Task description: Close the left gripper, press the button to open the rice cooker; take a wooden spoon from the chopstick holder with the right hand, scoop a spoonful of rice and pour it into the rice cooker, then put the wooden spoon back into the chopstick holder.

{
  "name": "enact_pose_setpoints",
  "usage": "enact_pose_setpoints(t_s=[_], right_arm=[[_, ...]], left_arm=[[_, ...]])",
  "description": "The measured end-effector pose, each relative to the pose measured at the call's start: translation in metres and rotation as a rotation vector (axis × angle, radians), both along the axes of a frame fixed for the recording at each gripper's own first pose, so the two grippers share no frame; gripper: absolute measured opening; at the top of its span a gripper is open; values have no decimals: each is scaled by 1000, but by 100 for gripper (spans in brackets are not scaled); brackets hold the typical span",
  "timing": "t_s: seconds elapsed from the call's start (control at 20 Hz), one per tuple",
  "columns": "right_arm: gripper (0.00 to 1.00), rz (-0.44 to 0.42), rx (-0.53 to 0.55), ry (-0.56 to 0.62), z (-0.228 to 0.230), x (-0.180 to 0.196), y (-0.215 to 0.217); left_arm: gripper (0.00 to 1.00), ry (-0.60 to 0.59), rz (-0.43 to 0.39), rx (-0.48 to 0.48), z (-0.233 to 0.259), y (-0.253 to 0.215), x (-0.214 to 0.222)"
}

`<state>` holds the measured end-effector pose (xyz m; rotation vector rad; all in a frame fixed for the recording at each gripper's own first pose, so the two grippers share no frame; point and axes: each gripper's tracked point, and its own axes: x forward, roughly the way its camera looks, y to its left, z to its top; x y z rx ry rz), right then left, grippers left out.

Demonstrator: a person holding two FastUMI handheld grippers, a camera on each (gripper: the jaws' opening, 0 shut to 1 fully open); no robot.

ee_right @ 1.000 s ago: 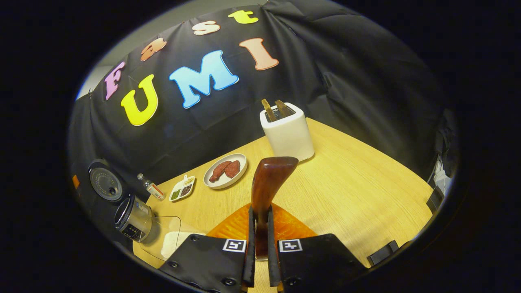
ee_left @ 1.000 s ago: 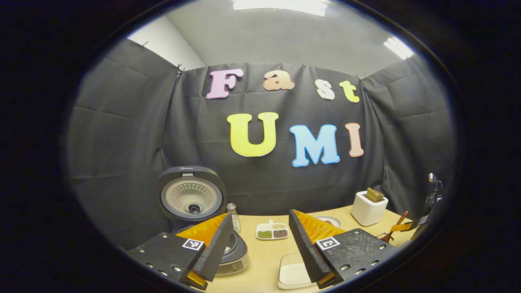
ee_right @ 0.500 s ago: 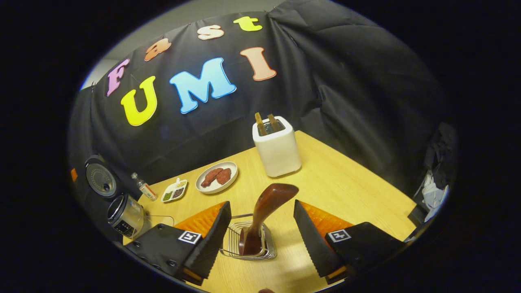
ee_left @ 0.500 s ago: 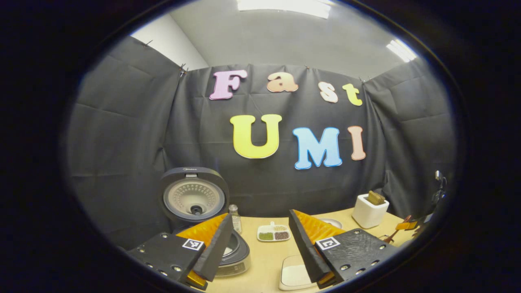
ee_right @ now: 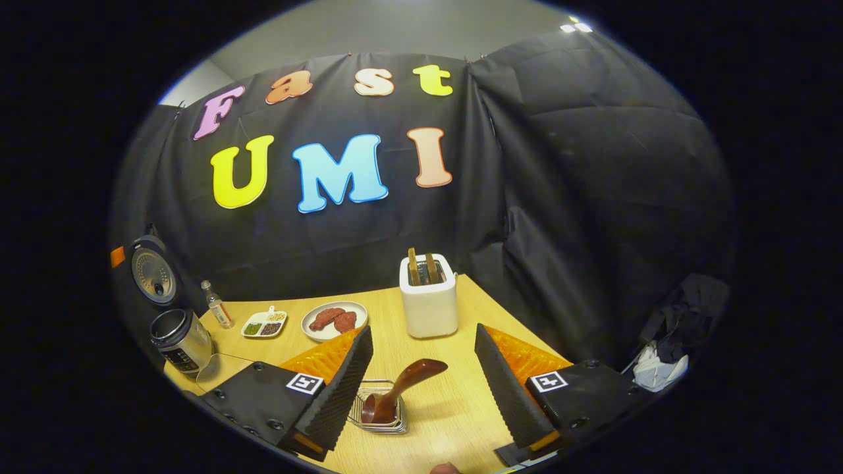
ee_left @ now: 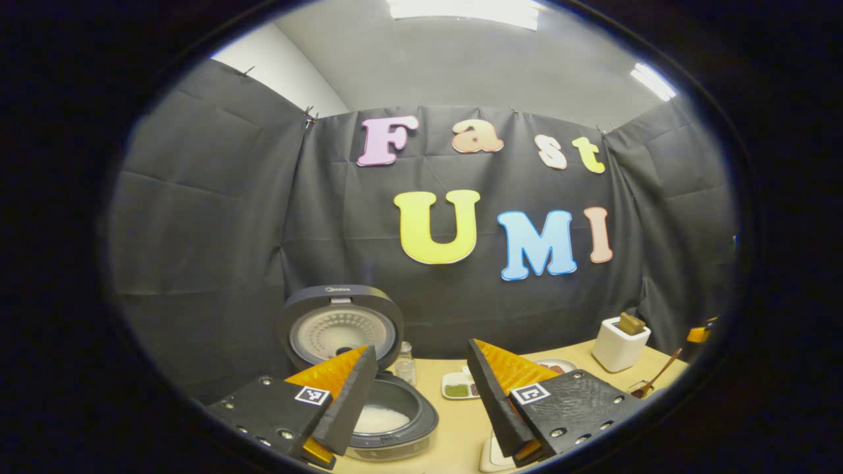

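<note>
The wooden spoon (ee_right: 403,385) stands tilted in the wire chopstick holder (ee_right: 379,416) on the table. My right gripper (ee_right: 423,332) is open, its fingers apart on either side of the spoon and clear of it. The rice cooker (ee_left: 392,421) stands with its lid (ee_left: 339,326) raised and white rice in its pot. My left gripper (ee_left: 421,349) is open just to the right of the cooker, with nothing between its fingers. In the right gripper view the rice cooker (ee_right: 176,337) is at the far left. The spoon (ee_left: 657,378) also appears at the far right of the left gripper view.
On the wooden table (ee_right: 474,415) stand a white toaster (ee_right: 428,304) with two slices, a plate of meat (ee_right: 332,320), a divided seasoning dish (ee_right: 263,324) and a small bottle (ee_right: 214,307). A clear container (ee_right: 220,368) sits near the cooker.
My right gripper opened, let go of the spoon in the wire holder and drew back from it. The left gripper shifted, so the cooker's pot now shows more fully.
</note>
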<state>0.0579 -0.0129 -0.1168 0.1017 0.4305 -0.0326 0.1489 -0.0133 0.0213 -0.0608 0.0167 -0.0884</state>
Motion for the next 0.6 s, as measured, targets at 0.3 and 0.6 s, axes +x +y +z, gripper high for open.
enact_pose_setpoints(t_s=[0.3,0.6], right_arm=[[98,24,-55,-93,41,-8,30],[98,-2,-68,-89,39,-18,46]], left_arm=[[83,-11,66,4,18,57,50],[84,-4,113,-4,38,110,118]])
